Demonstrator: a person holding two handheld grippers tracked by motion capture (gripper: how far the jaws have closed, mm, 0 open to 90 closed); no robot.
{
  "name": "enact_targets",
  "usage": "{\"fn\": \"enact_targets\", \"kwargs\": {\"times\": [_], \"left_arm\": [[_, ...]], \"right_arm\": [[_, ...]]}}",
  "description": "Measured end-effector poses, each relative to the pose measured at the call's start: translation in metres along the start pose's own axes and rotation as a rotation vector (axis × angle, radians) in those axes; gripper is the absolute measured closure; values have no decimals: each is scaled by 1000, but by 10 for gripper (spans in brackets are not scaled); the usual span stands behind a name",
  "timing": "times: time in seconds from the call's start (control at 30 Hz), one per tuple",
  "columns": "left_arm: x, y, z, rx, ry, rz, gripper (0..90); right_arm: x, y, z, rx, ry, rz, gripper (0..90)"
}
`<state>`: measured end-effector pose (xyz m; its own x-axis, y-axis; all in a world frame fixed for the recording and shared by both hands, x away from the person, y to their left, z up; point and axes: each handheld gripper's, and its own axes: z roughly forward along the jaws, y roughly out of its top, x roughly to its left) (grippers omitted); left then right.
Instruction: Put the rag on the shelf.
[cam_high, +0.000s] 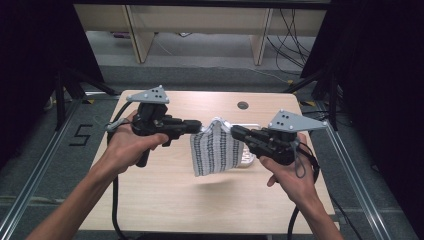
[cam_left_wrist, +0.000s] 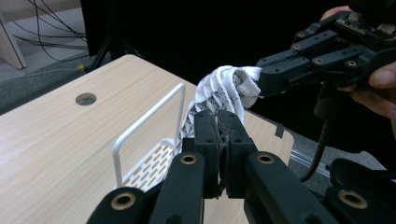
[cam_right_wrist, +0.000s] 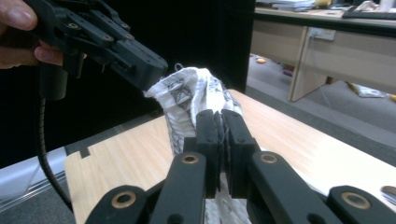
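Cloth (cam_high: 216, 147) white, dark-patterned, hanging crumpled

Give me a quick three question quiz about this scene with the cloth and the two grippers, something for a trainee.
1. True or false: the cloth lies flat on the table.
2. How many grippers grip the cloth? A one, B two, C none.
3. What white thing stands behind the cloth?

Key: 1 false, it hangs between the left gripper and right gripper. 2 B, both are shut on it. 3 A perforated rack.

Overhead forward-down; gripper cameras facing, close.
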<state>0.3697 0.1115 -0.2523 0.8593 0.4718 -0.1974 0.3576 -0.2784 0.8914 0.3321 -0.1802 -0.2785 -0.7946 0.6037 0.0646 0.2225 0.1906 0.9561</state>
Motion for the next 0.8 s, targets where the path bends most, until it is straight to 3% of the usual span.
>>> {"fn": "enact_targets", "kwargs": {"times": [0.37, 0.8], "left_arm": [[8, 27, 23, -45, 19, -16, 868], [33, 48, 47, -102, 27, -88, 867]], "right_arm": [[-29, 14, -11, -23, -74, 7, 870], [-65, 28, -3, -25, -139, 52, 870]]}}
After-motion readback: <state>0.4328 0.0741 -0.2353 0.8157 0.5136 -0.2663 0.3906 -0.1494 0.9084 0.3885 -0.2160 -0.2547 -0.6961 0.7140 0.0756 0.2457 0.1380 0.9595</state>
